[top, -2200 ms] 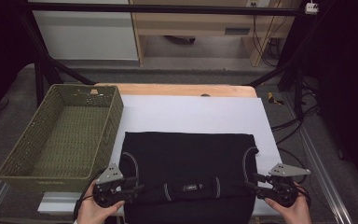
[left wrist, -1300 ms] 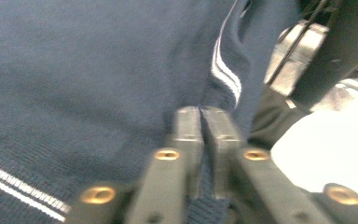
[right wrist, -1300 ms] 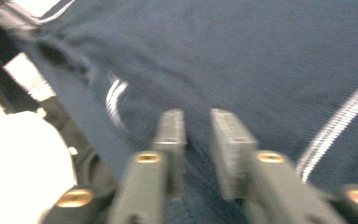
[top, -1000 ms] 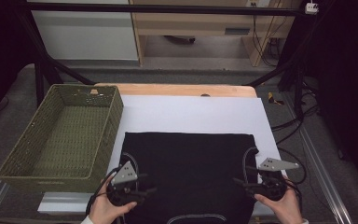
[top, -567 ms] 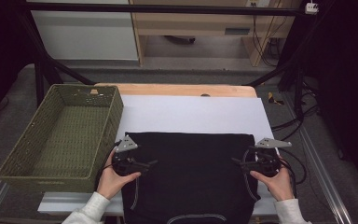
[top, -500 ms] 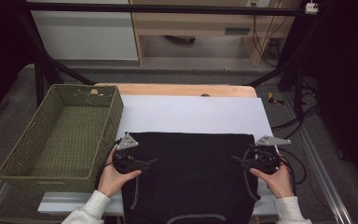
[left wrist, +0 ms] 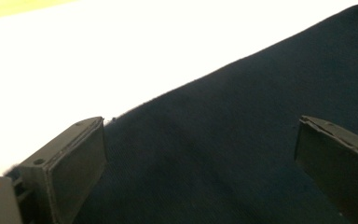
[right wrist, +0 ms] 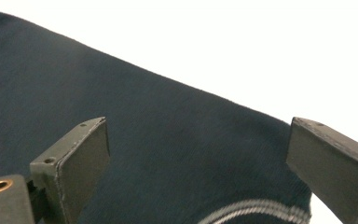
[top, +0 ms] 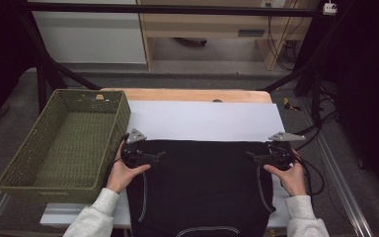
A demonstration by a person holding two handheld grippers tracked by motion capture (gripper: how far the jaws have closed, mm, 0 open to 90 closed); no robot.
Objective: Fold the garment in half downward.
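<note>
High view shows our black garment [top: 202, 187] lying flat at six o'clock on the white sheet [top: 202, 121]; soft knit could bunch if we drag it. The woven basket [top: 64, 143] sits at nine. Left gripper [top: 160, 155] and right gripper [top: 250, 155] jaws have just been opening, nothing between them.

The black garment [top: 202, 182] lies flat (pale stitching showing) over the white sheet [top: 202, 121].
</note>
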